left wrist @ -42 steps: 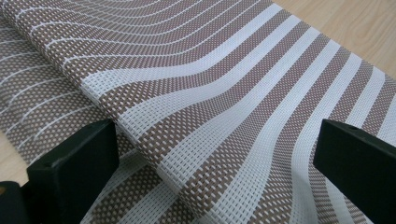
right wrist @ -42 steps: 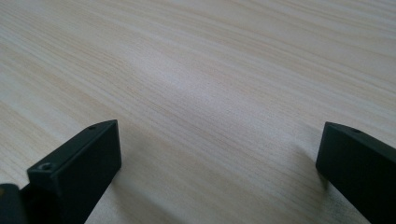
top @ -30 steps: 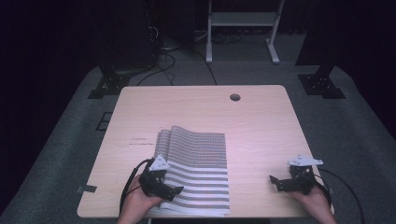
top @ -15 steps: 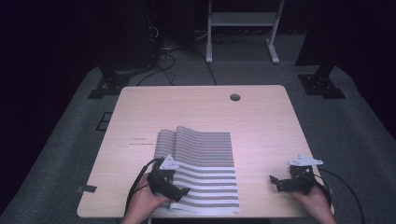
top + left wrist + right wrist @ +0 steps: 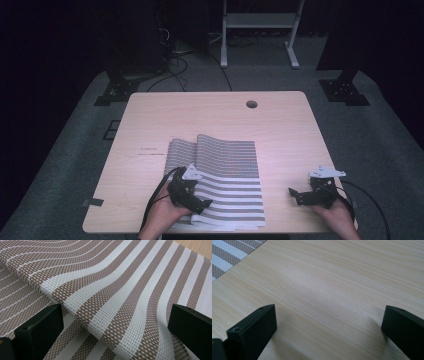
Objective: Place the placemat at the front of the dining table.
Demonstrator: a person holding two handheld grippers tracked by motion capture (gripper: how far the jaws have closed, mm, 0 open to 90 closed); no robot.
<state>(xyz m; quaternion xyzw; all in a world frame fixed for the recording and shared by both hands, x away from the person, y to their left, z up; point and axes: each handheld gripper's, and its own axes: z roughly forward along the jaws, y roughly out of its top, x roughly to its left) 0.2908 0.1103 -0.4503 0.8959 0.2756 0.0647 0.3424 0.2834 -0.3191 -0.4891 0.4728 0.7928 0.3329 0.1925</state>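
Observation:
A woven placemat with brown and white stripes [image 5: 225, 175] lies folded on the near middle of the wooden table [image 5: 210, 120]. Its upper layer bulges up over the lower one [image 5: 105, 290]. My left gripper [image 5: 202, 205] rests on the mat's near left part, jaws wide apart, with the raised fold edge running between them [image 5: 115, 322]. My right gripper [image 5: 295, 195] stands open on bare wood near the front right edge [image 5: 329, 315], nothing between its jaws. A corner of the mat [image 5: 229, 252] shows at the upper left of the right gripper view.
A round cable hole [image 5: 251, 104] sits near the table's far edge. Dark carpet, cables and a white stand [image 5: 255, 30] lie beyond the table. A small dark tab [image 5: 92, 202] sticks out at the table's near left edge.
My left gripper has shifted right and slightly nearer over the mat, and the mat's near end has slid right with it. The right gripper has stayed still.

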